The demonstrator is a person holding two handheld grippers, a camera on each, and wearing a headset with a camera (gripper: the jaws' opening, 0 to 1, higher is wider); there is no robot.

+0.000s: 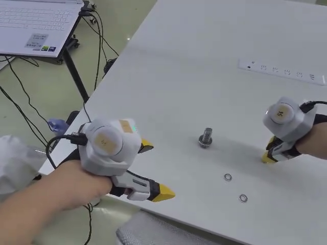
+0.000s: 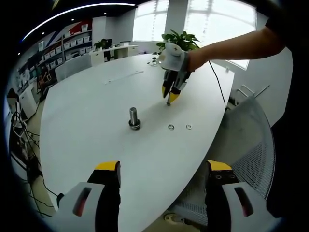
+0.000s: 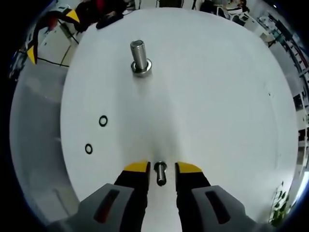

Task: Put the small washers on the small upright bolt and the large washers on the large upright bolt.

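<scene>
Right tool [image 3: 162, 167] straddles small bolt [image 3: 160, 172]; jaws apart

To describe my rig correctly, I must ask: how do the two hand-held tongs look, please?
Both the left tongs and the right tongs have a rounded pale grey plastic body, dark jaws ending in yellow tips, and a black cable plugged into the body.

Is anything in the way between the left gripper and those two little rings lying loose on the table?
Nothing visible. Bare table lies between the open left gripper and the two washers. The large bolt stands off to one side of that path.
</scene>
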